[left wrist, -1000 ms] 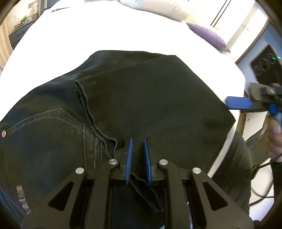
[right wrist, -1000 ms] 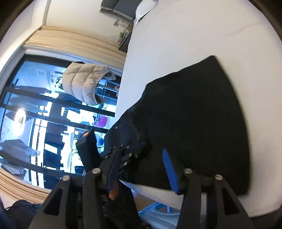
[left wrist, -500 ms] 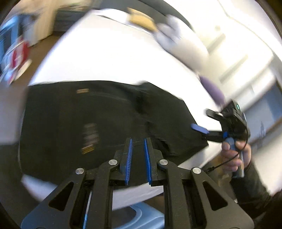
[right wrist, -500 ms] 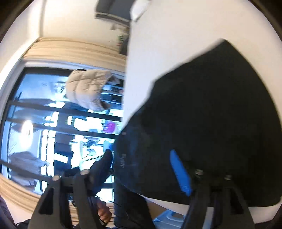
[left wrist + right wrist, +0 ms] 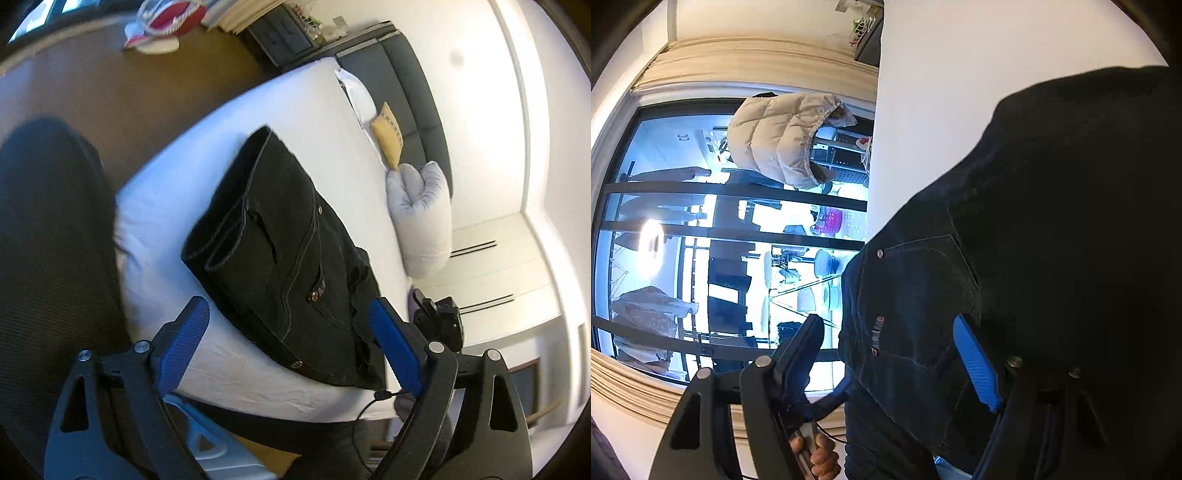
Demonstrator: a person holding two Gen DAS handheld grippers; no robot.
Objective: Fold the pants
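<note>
1. While the left tongs (image 5: 288, 343) stand wide apart, their jaws having just been opening, nothing is gripped between the blue pads (image 5: 183, 345); the pants (image 5: 284, 258) lie beyond them on the bed (image 5: 303, 110).
2. The pants are black, folded into a thick bundle, and rest on the white sheet near the bed's near edge, with rivets and pocket stitching facing up.
3. The right tongs (image 5: 886, 354) also stand open, and nothing is pressed between their fingers; in the right wrist view the dark cloth (image 5: 1052, 240) fills the space just past them.
4. In the left wrist view, part of the right tool (image 5: 439, 321) shows just beyond the far corner of the pants.
5. A grey pillow (image 5: 421, 221) and a yellow cushion (image 5: 388, 140) lie at the head of the bed, well apart from the pants.
6. A hand (image 5: 822, 456) grips a handle at the lower edge of the right wrist view.
7. A beige puffer jacket (image 5: 783, 136) hangs by the window (image 5: 665, 221).
</note>
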